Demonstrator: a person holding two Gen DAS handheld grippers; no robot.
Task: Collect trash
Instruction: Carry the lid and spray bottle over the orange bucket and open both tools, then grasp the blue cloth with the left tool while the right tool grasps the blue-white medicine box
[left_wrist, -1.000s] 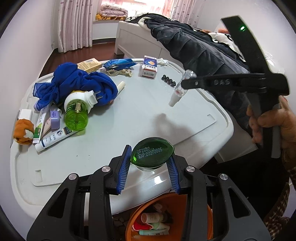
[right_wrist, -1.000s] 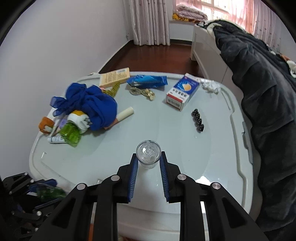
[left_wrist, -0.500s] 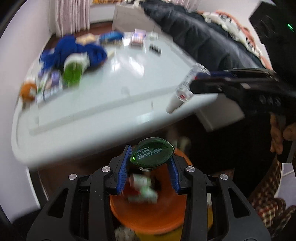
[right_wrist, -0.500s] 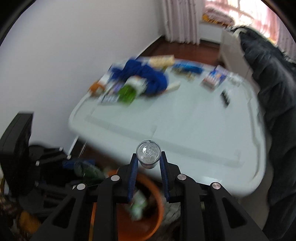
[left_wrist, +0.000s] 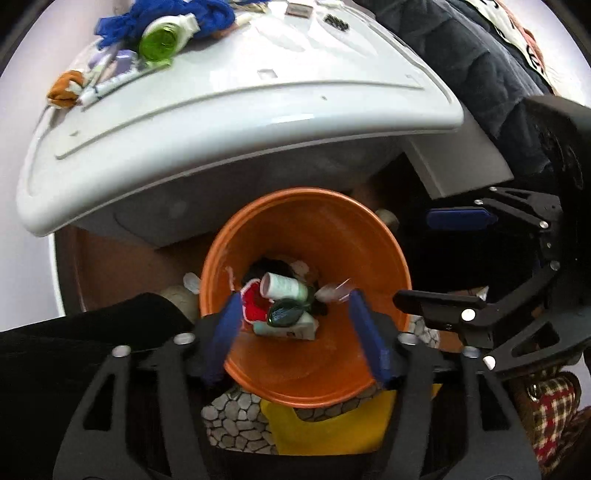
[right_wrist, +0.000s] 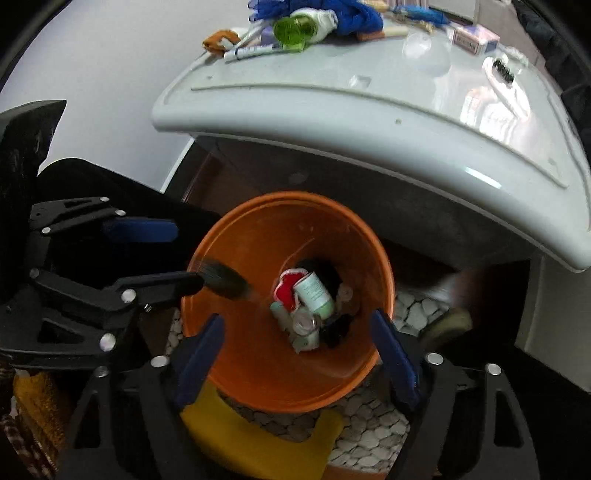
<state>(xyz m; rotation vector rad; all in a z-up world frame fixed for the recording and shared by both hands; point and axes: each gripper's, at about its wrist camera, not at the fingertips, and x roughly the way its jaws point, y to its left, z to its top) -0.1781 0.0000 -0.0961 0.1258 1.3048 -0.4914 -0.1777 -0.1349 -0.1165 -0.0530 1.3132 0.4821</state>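
Note:
An orange trash bin (left_wrist: 306, 229) stands on the floor below the white table; it also shows in the right wrist view (right_wrist: 258, 240). My left gripper (left_wrist: 295, 332) is open and empty right above the bin. The dark green bottle (left_wrist: 283, 312) lies among the trash inside. My right gripper (right_wrist: 295, 350) is open and empty over the bin too. The clear tube (right_wrist: 304, 321) is in the bin, beside a white-green bottle (right_wrist: 314, 291) and a red piece (right_wrist: 286, 291). Each gripper shows from the side in the other's view.
The white table (left_wrist: 221, 122) overhangs the bin and holds a blue cloth (left_wrist: 207, 14), a bright green bottle (left_wrist: 162, 40), a pen (left_wrist: 110, 83), an orange item (left_wrist: 66, 88) and a small box (right_wrist: 476, 37). A yellow object (right_wrist: 258, 443) and pebble-pattern mat (right_wrist: 369, 435) lie below. Dark clothing hangs at right.
Both grippers dropped from table height to just above the bin and opened. The dark green bottle left my left gripper and the clear tube left my right gripper; both are now in the bin.

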